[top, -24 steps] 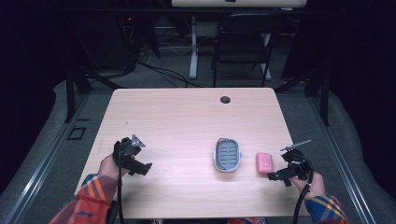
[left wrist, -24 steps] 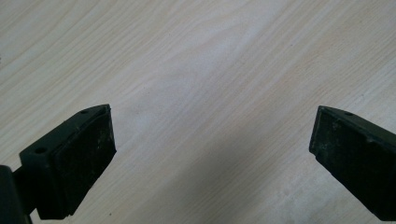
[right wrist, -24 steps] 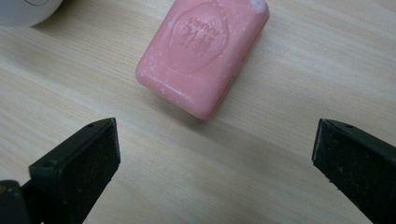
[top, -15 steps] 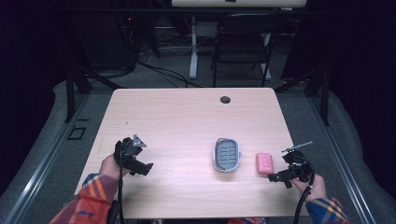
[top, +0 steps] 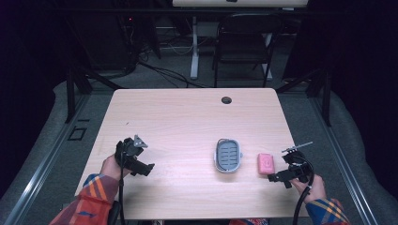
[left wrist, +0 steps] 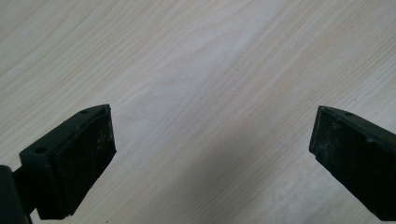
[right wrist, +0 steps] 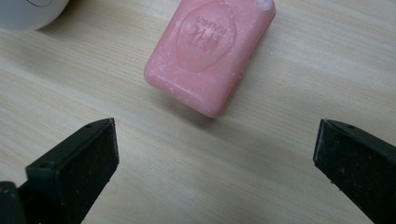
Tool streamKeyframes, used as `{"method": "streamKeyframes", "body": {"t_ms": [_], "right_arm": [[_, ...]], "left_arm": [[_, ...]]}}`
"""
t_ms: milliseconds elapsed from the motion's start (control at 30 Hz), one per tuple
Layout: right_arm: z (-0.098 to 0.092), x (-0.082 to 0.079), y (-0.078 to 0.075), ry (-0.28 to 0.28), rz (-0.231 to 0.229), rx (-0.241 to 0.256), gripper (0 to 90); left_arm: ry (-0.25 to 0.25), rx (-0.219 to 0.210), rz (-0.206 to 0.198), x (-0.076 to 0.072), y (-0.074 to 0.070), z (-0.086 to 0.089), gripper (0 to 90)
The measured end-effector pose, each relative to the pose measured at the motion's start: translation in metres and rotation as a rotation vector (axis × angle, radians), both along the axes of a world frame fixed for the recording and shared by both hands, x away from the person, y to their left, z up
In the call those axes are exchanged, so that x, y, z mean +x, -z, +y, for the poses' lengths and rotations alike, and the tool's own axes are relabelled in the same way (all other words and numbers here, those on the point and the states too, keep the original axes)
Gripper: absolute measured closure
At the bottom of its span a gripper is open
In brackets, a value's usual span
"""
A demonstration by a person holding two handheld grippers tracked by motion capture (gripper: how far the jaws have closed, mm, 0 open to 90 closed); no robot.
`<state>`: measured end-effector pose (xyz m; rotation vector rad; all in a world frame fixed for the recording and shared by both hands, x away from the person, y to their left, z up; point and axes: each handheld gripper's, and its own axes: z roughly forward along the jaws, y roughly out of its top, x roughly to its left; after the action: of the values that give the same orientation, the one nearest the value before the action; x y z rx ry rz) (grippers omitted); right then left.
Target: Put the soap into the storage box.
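Soap bar: pink, rectangular with rounded corners, embossed oval stamp, speckled surface; lying flat on the pale wood-grain bench, just right of the soap dish, an oval grey tray with a slotted floor.

Right gripper: hovering just beside the soap, jaws gaping wide, touching nothing.

Left gripper: sitting well apart over bare bench, jaws spreading wide, gripping nothing.
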<state>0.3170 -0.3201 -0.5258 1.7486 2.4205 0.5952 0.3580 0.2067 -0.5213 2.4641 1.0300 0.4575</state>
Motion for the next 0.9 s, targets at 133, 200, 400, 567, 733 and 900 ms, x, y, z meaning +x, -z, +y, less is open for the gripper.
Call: {"method": "streamKeyframes", "body": {"t_ms": [133,200,400,567,733,900], "right_arm": [[0.004,0.001,0.000,-0.003,0.003,-0.013,0.0],[0.007,0.002,0.000,0.003,0.001,-0.031,0.0],[0.015,0.003,-0.003,-0.005,0.004,-0.073,0.0],[0.018,0.005,-0.006,-0.011,0.002,-0.073,0.0],[0.021,0.007,-0.007,-0.008,-0.001,-0.068,0.0],[0.021,0.009,-0.008,-0.001,0.003,-0.062,0.0]], "left_arm": [[0.001,0.000,0.000,0.000,0.000,0.000,0.1],[0.003,-0.001,0.002,0.000,0.000,0.000,0.1],[0.003,-0.001,0.001,0.000,0.000,0.000,0.1],[-0.001,-0.002,-0.002,0.000,0.000,0.000,0.1],[-0.001,-0.001,-0.004,-0.001,-0.001,0.000,0.1],[0.003,-0.003,0.001,0.000,0.000,0.000,0.2]]}}
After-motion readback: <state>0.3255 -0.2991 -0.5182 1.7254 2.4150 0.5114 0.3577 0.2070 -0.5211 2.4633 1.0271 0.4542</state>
